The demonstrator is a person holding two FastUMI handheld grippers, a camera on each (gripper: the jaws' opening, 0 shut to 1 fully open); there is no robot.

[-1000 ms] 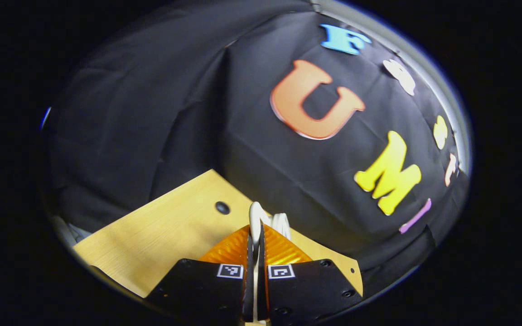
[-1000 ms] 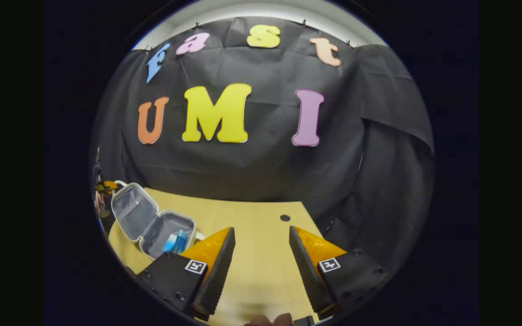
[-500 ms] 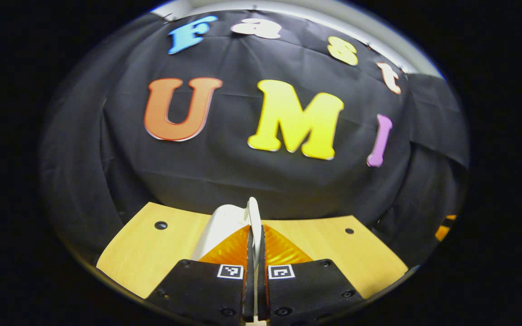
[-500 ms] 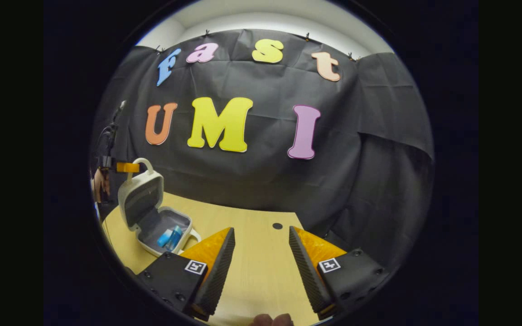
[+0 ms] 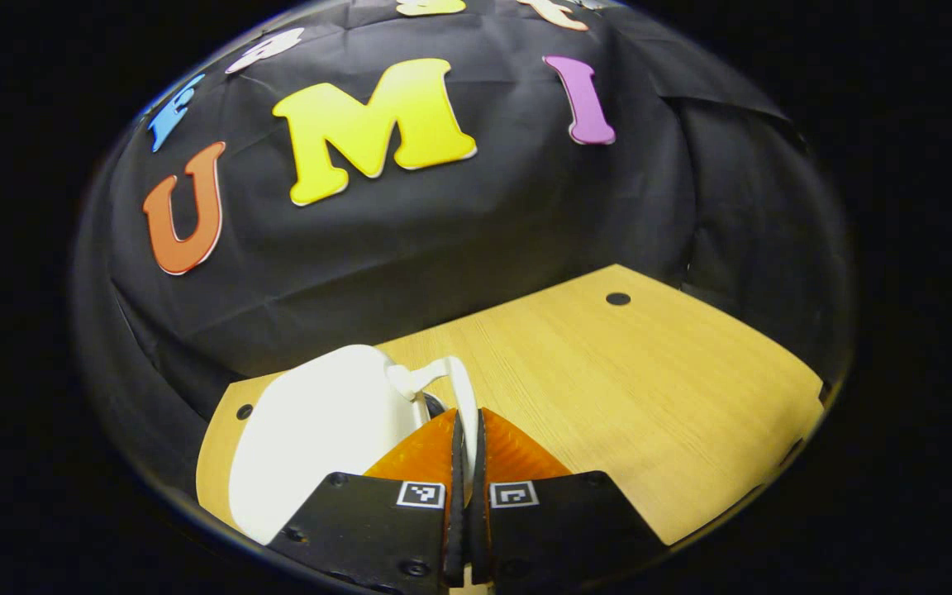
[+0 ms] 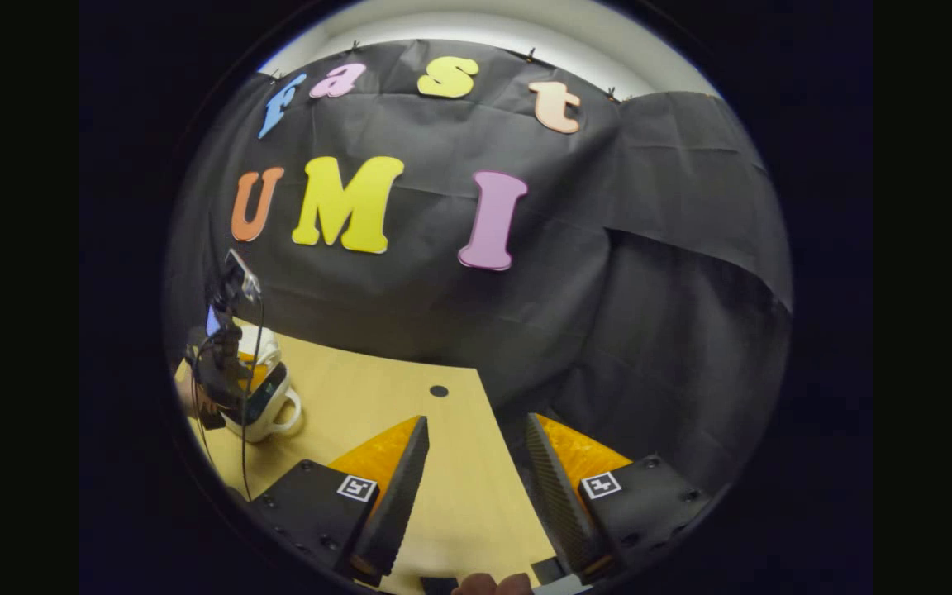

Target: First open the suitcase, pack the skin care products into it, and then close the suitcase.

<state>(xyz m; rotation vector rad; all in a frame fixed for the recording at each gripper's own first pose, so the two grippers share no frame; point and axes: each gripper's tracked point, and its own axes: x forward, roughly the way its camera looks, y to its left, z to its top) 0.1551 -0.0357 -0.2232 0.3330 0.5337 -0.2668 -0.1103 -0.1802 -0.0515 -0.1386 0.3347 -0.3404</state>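
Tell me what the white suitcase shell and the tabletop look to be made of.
Suitcase: apparently moulded hard plastic, smooth and matte white; its rounded lid shows soft shading with no weave. The left claw is shut on its thin white handle, seemingly the same plastic. Table: wood or wood-look laminate, light yellow with fine straight grain lines and a low sheen; which one is unclear.

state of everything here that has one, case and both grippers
small white hard-shell suitcase: lid nearly down, a narrow gap left
white lid handle: pinched between the left gripper's fingers
left gripper: shut on the handle
right gripper: open, holding nothing
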